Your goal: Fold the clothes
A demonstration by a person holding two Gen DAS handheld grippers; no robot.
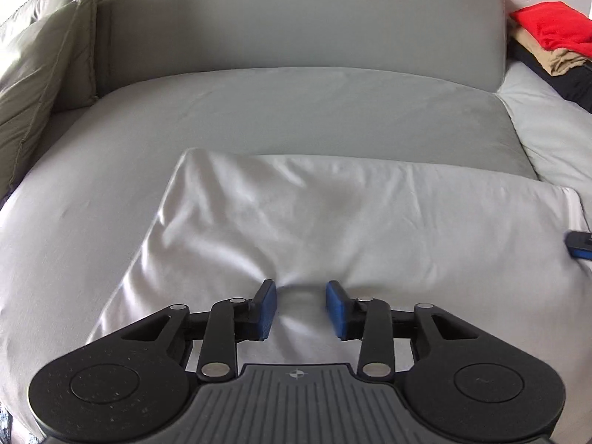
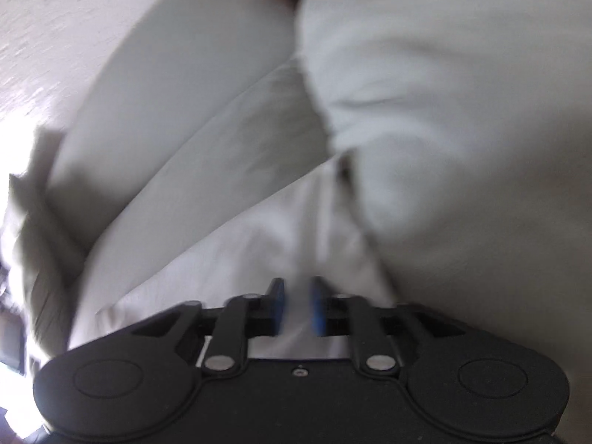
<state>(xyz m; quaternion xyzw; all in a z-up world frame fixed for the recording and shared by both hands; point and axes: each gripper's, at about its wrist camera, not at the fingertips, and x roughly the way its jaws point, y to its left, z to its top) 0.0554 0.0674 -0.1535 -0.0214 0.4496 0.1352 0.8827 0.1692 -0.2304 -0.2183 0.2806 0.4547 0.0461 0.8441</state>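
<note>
A white garment lies spread on the grey sofa. The left gripper sits low over the garment's near edge, jaws partly open, with a raised pucker of cloth between the pads. The right gripper appears, through blur, pinched shut on the garment's fabric.

Free room and obstacles, as I see them. Open sofa seat lies left of and beyond the white garment. A cushion blocks the far left; the backrest closes the rear. Stacked clothes occupy the far right corner. My right gripper borders the garment's right edge.
</note>
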